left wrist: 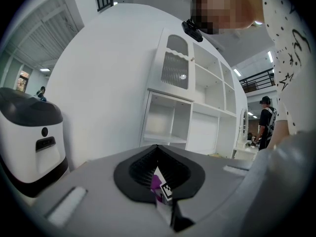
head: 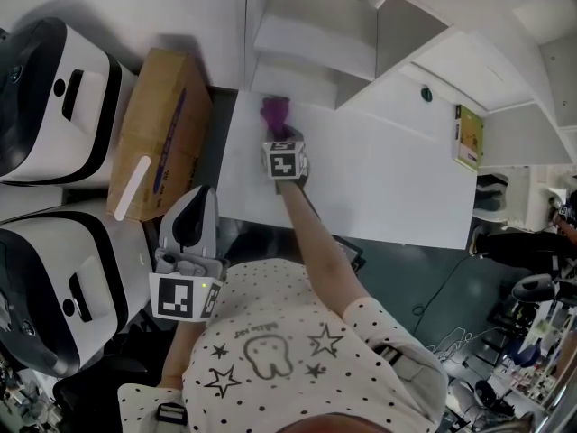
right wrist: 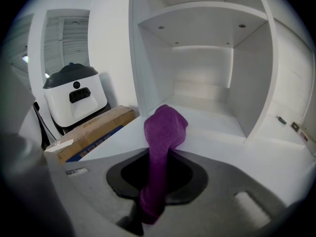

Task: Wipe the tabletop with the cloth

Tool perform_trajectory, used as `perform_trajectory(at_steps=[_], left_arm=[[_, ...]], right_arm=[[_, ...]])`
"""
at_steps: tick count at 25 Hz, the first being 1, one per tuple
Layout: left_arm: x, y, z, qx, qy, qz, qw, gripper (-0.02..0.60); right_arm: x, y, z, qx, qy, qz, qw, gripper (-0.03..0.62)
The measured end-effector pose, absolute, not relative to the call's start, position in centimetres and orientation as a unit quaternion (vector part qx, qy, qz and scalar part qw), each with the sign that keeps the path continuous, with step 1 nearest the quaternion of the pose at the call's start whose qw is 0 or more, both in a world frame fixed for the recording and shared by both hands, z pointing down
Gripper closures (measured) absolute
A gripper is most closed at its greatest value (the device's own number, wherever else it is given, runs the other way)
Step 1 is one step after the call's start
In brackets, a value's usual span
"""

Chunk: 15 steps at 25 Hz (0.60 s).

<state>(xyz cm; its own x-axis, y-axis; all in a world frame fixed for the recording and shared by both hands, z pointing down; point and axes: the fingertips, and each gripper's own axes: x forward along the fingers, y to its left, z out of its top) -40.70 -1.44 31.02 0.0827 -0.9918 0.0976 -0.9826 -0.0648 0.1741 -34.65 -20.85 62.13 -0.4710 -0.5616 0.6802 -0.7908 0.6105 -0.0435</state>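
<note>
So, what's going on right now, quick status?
Left gripper shut, empty, off the table. Right gripper shut on purple cloth, at tabletop far-left corner. Small green item at right edge.

Bright, even indoor light; fisheye edges bend and darken; foreground blurred.

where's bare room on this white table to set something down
Bare: the whole middle and near edge of the tabletop, between the cloth in the right gripper at the far left corner and the booklet at the far right end. Crowded only at those two spots.
</note>
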Motion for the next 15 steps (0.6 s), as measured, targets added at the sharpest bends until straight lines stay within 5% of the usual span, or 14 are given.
perform_trajectory(at_steps=[15], left_arm=[[-41.1, -0.8, 30.8, 0.722, -0.685, -0.015, 0.093, 0.586]], right_arm=[[-39.0, -19.6, 62.2, 0.356, -0.863, 0.175, 0.313, 0.531]])
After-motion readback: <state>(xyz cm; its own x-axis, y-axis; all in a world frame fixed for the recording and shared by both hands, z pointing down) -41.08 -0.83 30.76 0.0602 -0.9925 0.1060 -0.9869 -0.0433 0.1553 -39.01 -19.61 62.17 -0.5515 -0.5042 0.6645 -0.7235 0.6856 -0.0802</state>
